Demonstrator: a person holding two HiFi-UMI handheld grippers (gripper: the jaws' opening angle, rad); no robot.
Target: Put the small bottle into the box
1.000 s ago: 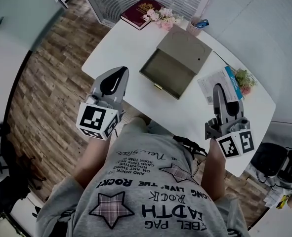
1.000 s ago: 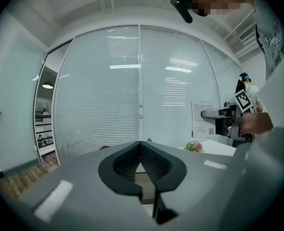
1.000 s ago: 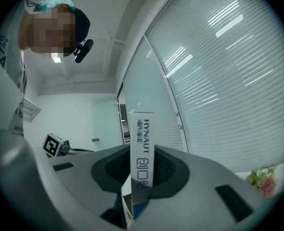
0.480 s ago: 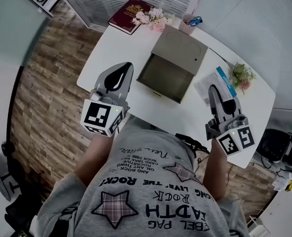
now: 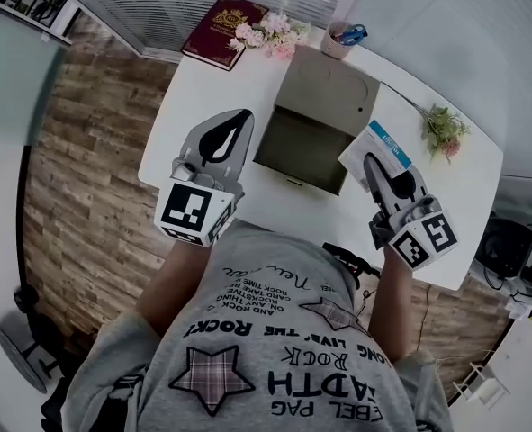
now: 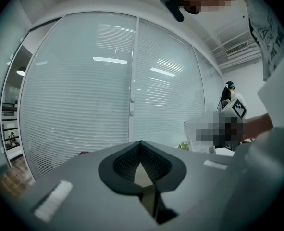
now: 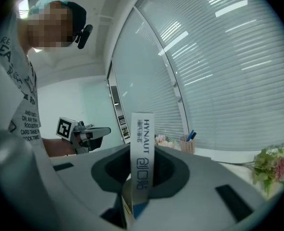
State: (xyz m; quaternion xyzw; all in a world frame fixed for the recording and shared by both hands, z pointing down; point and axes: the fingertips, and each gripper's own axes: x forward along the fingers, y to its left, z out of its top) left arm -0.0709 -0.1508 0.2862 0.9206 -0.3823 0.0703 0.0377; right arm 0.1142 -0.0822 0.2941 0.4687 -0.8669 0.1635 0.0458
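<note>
An olive-grey box (image 5: 303, 148) stands open on the white table (image 5: 446, 207), its lid (image 5: 333, 88) laid back. My right gripper (image 5: 380, 164) is shut on a flat white packet with a blue band (image 5: 374, 144), held just beside the box's right edge. In the right gripper view the packet (image 7: 142, 150) stands upright between the jaws of the right gripper (image 7: 141, 179). No bottle shows in any view. My left gripper (image 5: 222, 138) hangs over the table's left edge, shut and empty; its jaws meet in the left gripper view, where the left gripper (image 6: 141, 146) points at the blinds.
A dark red book (image 5: 219, 18), pink flowers (image 5: 267, 32) and a pen cup (image 5: 342, 39) line the table's far edge. A flower sprig (image 5: 444, 131) lies at the right. Wooden floor (image 5: 76, 169) surrounds the table on the left; black chairs (image 5: 518, 255) stand at the right.
My right gripper has carried the white packet leftward, up to the box's right edge. The left gripper has drifted a little forward. The view has shifted over the table.
</note>
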